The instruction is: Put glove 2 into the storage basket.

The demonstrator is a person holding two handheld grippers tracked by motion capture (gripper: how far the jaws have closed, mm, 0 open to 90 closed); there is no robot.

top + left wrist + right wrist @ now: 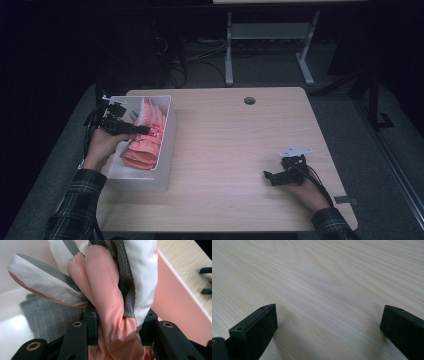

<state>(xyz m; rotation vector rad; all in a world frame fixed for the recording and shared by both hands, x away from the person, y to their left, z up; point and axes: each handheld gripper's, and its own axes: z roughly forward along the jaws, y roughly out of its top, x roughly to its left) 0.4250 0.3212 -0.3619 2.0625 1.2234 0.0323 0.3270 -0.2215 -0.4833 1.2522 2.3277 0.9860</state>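
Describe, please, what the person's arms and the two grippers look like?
Both forearms wear dark plaid sleeves. The left gripper and right gripper are black, with blocky jaws and brass-ringed screw holes. A grey three-cornered plate tops the right one; black cables trail from it.

I count one white bin (167, 150), the single container here, and one bundle of pink, white and grey cloth (112, 290), clamped between my left jaws. I carry two grippers: my left gripper (145, 130) at the bin, my right gripper (266, 176) well apart from it, jaws wide over bare wood. There is one tabletop (240, 150) under both, with one round hole (249, 100) in it.
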